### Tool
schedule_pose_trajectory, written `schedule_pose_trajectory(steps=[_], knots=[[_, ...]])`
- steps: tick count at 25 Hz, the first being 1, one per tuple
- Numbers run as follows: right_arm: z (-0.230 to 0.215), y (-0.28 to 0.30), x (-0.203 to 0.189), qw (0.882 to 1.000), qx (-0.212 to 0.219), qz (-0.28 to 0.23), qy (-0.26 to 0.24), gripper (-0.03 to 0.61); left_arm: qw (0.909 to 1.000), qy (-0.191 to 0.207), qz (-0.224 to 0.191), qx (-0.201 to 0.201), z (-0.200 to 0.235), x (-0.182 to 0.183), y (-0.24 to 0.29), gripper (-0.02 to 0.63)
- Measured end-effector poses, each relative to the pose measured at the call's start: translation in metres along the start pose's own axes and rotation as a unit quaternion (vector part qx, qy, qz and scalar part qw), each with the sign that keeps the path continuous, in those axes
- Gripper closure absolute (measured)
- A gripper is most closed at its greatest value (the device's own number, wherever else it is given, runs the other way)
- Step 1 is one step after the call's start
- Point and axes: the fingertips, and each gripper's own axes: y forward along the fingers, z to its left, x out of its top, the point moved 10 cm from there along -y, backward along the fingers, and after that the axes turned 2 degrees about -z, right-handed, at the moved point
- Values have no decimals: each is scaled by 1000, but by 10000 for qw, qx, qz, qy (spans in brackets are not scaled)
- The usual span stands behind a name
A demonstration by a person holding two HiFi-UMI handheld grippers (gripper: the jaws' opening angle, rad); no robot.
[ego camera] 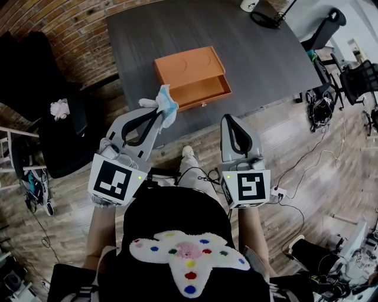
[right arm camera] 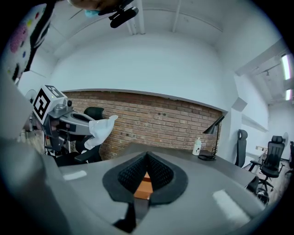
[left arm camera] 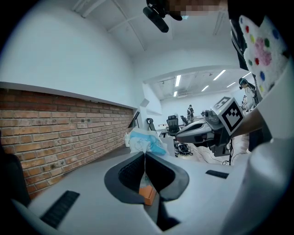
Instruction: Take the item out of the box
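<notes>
An orange box (ego camera: 188,69) lies on the dark table (ego camera: 260,59), its drawer (ego camera: 202,93) pulled out toward me. My left gripper (ego camera: 158,110) is shut on a crumpled white and blue item (ego camera: 166,103), held up in front of the table's near edge, below and left of the drawer. In the left gripper view the item (left arm camera: 145,141) sticks out past the closed tips. My right gripper (ego camera: 231,120) hovers to the right of it, shut and empty. In the right gripper view the box (right arm camera: 144,186) shows below the closed jaws and the item (right arm camera: 99,130) at the left.
A black chair (ego camera: 65,127) stands left of the table, with brick wall behind. A white bottle (ego camera: 248,5) and a lamp base (ego camera: 269,17) sit at the table's far edge. Office chairs (ego camera: 328,26) and cables (ego camera: 319,109) are on the right.
</notes>
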Motion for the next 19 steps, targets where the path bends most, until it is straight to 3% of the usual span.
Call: schedule_pose_trajectory(steps=[19], knots=[[-9,-15,-13,9994,-278,189,20,570,9999,10,0,-113,-10,1,6,603]])
